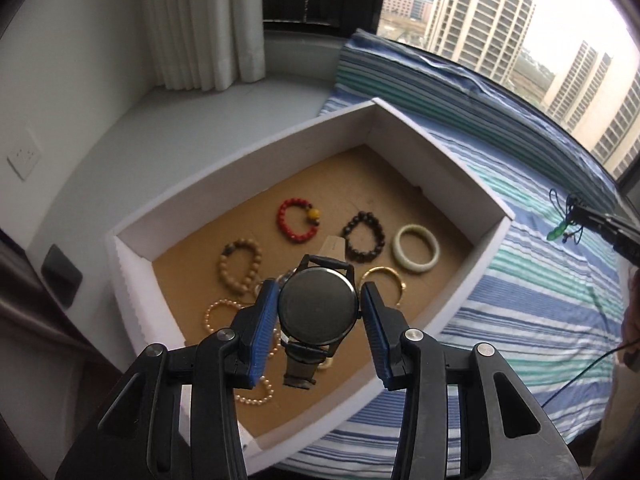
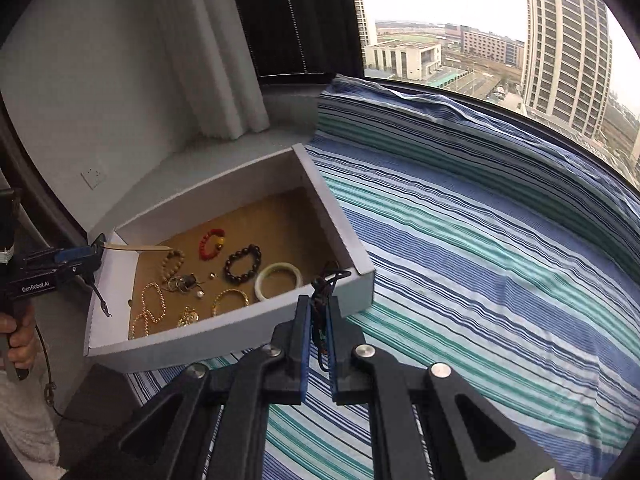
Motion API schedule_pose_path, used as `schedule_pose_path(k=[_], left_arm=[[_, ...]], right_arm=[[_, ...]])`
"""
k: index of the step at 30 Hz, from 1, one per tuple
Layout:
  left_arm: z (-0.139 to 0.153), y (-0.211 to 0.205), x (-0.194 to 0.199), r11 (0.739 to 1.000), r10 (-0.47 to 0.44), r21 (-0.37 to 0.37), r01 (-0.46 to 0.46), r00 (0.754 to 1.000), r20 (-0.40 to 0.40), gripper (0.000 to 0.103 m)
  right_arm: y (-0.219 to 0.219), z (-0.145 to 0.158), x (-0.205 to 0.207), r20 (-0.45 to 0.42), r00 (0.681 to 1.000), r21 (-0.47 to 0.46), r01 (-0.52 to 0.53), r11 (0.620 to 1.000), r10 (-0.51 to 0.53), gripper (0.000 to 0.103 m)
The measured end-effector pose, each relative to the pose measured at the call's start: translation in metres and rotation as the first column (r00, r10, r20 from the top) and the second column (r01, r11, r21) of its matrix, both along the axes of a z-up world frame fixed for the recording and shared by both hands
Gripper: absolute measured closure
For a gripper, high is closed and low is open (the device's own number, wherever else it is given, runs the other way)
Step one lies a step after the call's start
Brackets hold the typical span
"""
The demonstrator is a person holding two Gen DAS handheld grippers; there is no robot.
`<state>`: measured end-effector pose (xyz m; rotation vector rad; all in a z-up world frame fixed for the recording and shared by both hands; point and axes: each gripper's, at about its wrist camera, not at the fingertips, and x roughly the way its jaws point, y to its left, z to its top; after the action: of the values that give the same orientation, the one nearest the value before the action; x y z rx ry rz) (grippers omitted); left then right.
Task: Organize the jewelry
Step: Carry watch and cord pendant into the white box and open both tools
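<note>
A white cardboard box (image 1: pixel 440 152) with a brown floor lies on a striped cloth; it also shows in the right wrist view (image 2: pixel 336 216). In it lie a red bead bracelet (image 1: pixel 294 220), a dark bead bracelet (image 1: pixel 364 236), a pale jade bangle (image 1: pixel 416 248), a gold bangle (image 1: pixel 384 276), a tan bead bracelet (image 1: pixel 240 266) and pearl strands (image 1: pixel 218 312). My left gripper (image 1: pixel 318 308) holds a black round watch (image 1: pixel 318 308) by its case above the box, its strap hanging. My right gripper (image 2: pixel 318 312) is shut on a dark cord necklace (image 2: pixel 324 284) over the box's near right wall; its green pendant (image 1: pixel 556 234) hangs in the left wrist view.
The striped blue, green and white cloth (image 2: pixel 480 260) covers a window seat to the right of the box. A white curtain (image 1: pixel 200 24) and a wall socket (image 1: pixel 24 156) lie to the left. A window with high-rise buildings runs behind.
</note>
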<state>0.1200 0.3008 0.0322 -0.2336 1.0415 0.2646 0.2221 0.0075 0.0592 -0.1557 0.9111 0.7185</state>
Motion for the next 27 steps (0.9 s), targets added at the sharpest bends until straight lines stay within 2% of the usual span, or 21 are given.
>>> schedule_pose_path(k=[7, 10, 15, 16, 17, 19, 22, 24, 25, 27], left_arm=[[-0.041, 0.063, 0.004, 0.991, 0.13, 0.019, -0.129, 0.989, -0.066, 0.06], [-0.059, 0.086, 0.006, 0.983, 0.183, 0.027, -0.181, 0.979, -0.092, 0.06], [-0.08, 0.108, 0.01, 0.97, 0.238, 0.085, -0.23, 0.965, -0.111, 0.056], [-0.082, 0.108, 0.011, 0.967, 0.245, 0.102, -0.234, 0.963, -0.112, 0.044], [-0.082, 0.108, 0.01, 0.964, 0.251, 0.116, -0.239, 0.962, -0.108, 0.028], [-0.075, 0.103, 0.005, 0.96, 0.255, 0.139, -0.244, 0.964, -0.072, 0.015], [-0.059, 0.088, -0.001, 0.954, 0.25, 0.179, -0.242, 0.968, -0.022, 0.012], [-0.046, 0.074, -0.006, 0.948, 0.25, 0.197, -0.25, 0.968, 0.026, 0.004], [-0.039, 0.066, -0.009, 0.942, 0.255, 0.209, -0.261, 0.965, 0.057, 0.0], [-0.025, 0.049, -0.015, 0.923, 0.281, 0.242, -0.298, 0.954, 0.105, 0.001]], right_arm=[[0.088, -0.015, 0.051, -0.049, 0.995, -0.026, -0.084, 0.996, 0.083, 0.096], [0.118, -0.033, 0.076, -0.084, 0.991, -0.058, -0.111, 0.992, 0.106, 0.096], [0.155, -0.061, 0.106, -0.075, 0.991, -0.094, -0.115, 0.989, 0.108, 0.094], [0.16, -0.066, 0.11, -0.072, 0.992, -0.095, -0.113, 0.989, 0.106, 0.093], [0.165, -0.069, 0.114, -0.069, 0.992, -0.1, -0.111, 0.989, 0.104, 0.088], [0.167, -0.072, 0.117, -0.056, 0.995, -0.101, -0.092, 0.991, 0.087, 0.046], [0.162, -0.068, 0.109, -0.05, 0.995, -0.096, -0.089, 0.991, 0.085, 0.043], [0.157, -0.063, 0.098, -0.032, 0.995, -0.118, -0.096, 0.988, 0.093, 0.043], [0.155, -0.06, 0.092, -0.023, 0.995, -0.128, -0.1, 0.987, 0.098, 0.043], [0.15, -0.055, 0.078, -0.022, 0.993, -0.13, -0.115, 0.985, 0.113, 0.042]])
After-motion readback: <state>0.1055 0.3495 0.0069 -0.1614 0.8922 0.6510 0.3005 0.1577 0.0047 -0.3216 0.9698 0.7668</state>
